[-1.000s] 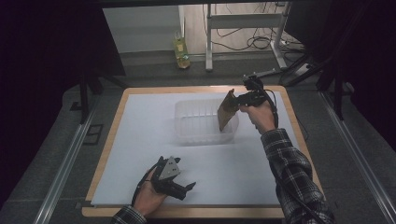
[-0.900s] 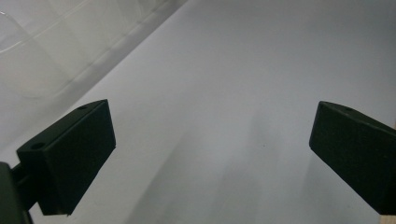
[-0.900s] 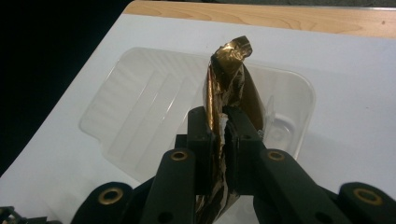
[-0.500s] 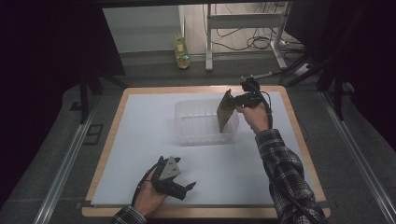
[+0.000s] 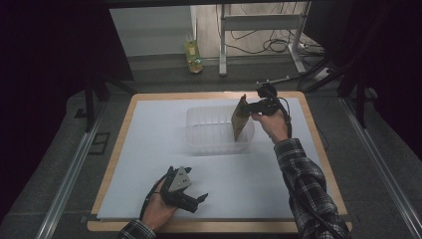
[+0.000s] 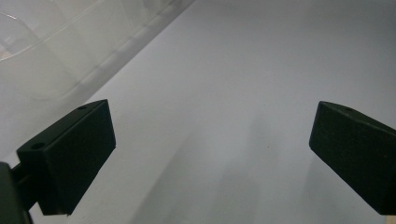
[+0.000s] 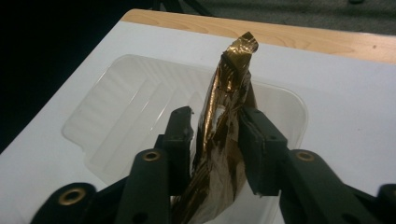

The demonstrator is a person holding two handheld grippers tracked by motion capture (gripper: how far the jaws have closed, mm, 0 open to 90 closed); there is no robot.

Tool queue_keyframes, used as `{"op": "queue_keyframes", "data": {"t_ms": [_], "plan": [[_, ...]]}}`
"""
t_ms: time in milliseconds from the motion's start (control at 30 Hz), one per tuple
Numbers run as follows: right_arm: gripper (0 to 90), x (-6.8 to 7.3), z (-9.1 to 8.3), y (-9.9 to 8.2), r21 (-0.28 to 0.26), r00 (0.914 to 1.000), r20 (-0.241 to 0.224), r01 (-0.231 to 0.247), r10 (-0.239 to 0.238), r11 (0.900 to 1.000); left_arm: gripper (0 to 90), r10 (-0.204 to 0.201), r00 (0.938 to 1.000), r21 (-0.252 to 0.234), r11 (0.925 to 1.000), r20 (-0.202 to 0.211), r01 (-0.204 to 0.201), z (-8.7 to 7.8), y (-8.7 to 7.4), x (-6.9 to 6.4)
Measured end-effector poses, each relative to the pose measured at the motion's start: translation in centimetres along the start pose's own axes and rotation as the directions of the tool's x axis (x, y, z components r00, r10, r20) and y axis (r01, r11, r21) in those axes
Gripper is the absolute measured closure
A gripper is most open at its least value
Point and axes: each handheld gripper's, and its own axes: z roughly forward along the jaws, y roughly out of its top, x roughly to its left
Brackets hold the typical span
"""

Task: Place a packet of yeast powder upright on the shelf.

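**Pouch eases lower over the tray**

The right gripper stays clenched on the crinkled brown pouch, which now hangs slightly lower over the right end of the clear plastic tray — little else differs. The left gripper still rests near the table's near edge, jaws spread, holding nothing.

I can read no text, label, brand or number anywhere, not on the gold foil pouch my right gripper holds.
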Motion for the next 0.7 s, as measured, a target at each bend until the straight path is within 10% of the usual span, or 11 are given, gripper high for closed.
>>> {"op": "queue_keyframes", "data": {"t_ms": [700], "plan": [[33.0,0.9,-1.9,-0.8,-0.026,0.9909,0.006,0.135,-0.135,0.9905,0.3,0.006,1.0,0.002,1.0,-0.002,-0.006,0.0,0.0,0.0]]}}
